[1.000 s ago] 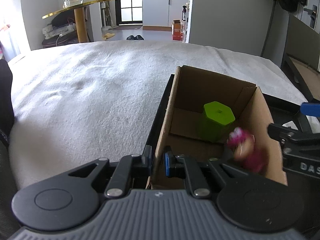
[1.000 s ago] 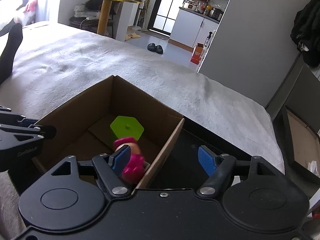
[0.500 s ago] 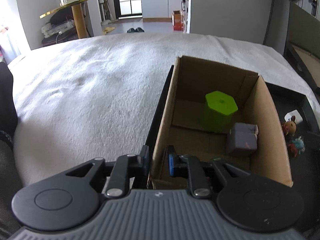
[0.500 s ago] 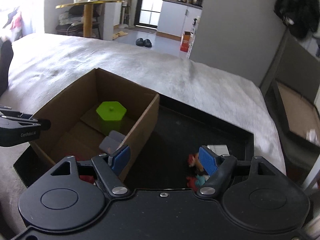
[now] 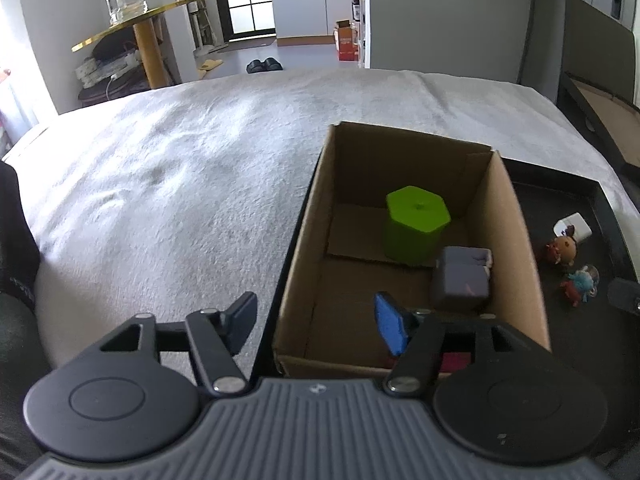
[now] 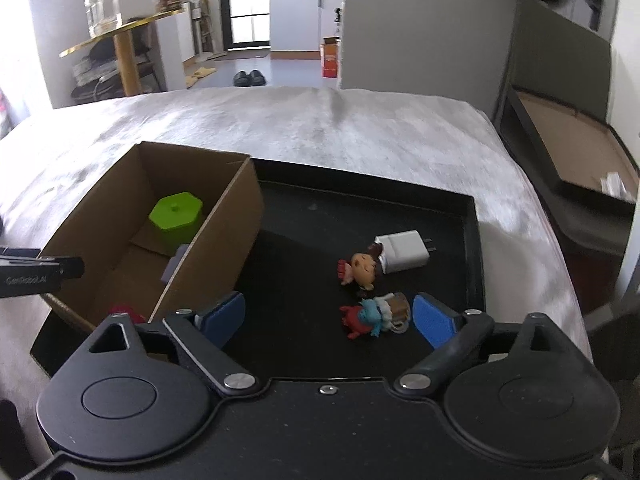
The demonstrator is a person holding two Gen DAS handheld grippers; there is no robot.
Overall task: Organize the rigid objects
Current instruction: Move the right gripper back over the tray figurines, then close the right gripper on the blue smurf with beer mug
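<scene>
Figurines lie loose on the shallow black tray (image 6: 472, 240) on the bed: a small red-and-blue plastic toy figure (image 6: 370, 317) on its side, long axis running across the right-wrist view, head end toward the cardboard box (image 6: 224, 240). A brown-haired doll figure (image 6: 362, 272) lies just beyond it, touching a white plug-in charger block (image 6: 404, 254). The right tool (image 6: 328, 318) has just been opening; its jaws stand wide and empty, the toy between the blue pads but untouched. The toy looks light, hard and knobbly, likely to twist in a pinch, so its thick middle seems the best hold. The left tool (image 5: 316, 322) has also just been opening, straddling the box's near wall without gripping.
</scene>
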